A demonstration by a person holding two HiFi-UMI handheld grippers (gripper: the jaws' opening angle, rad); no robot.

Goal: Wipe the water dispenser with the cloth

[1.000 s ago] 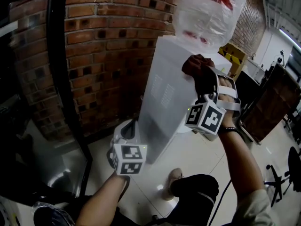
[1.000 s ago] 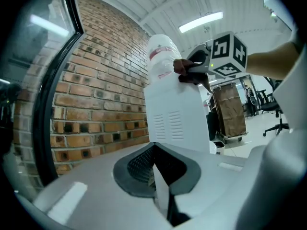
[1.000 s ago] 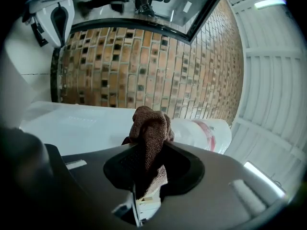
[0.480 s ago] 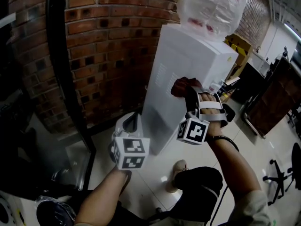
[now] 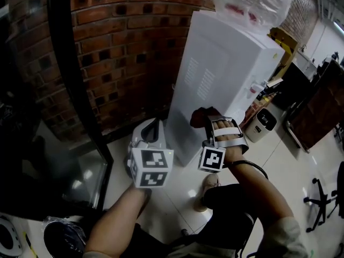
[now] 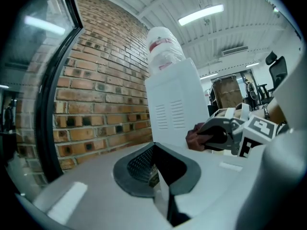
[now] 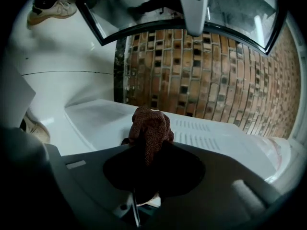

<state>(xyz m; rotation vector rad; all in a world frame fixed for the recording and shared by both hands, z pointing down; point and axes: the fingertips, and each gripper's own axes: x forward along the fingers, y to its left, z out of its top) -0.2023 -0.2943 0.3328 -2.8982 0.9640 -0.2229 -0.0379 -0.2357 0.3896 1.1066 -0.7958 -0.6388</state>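
Right tongs (image 7: 146, 153) are clamping the cloth (image 7: 149, 128). It's dark reddish-brown, bunched into a wad and sticking out past the tips. The cloth is sitting against the white side panel of the water dispenser (image 5: 215, 74), low on the panel and below the vent louvres (image 5: 196, 79). In the right gripper view the louvres are showing just beside the wad.

Left tongs (image 6: 156, 171) are sitting together with nothing between them. They're hanging near the dispenser's lower corner, apart from it as far as the head view is showing. The left gripper view is looking across at the right tongs and the cloth on the panel.

Containers:
- Clear water bottle (image 5: 253, 1) is sitting upside down on top of the dispenser, neck down into it, with a red label band showing. I can't tell the fill level because the plastic is reading too washed out.
- Small white bin-like container (image 5: 262, 123) with a dark top is standing on the floor (image 5: 301, 171) by the dispenser's front. Its contents aren't readable.

Dispenser is standing upright on the pale floor, close to the brick wall (image 5: 123, 47). A black frame (image 5: 70, 79) with glass is running down the left side of the head view. The person's shoe (image 5: 207, 187) is showing on the floor under the right arm.
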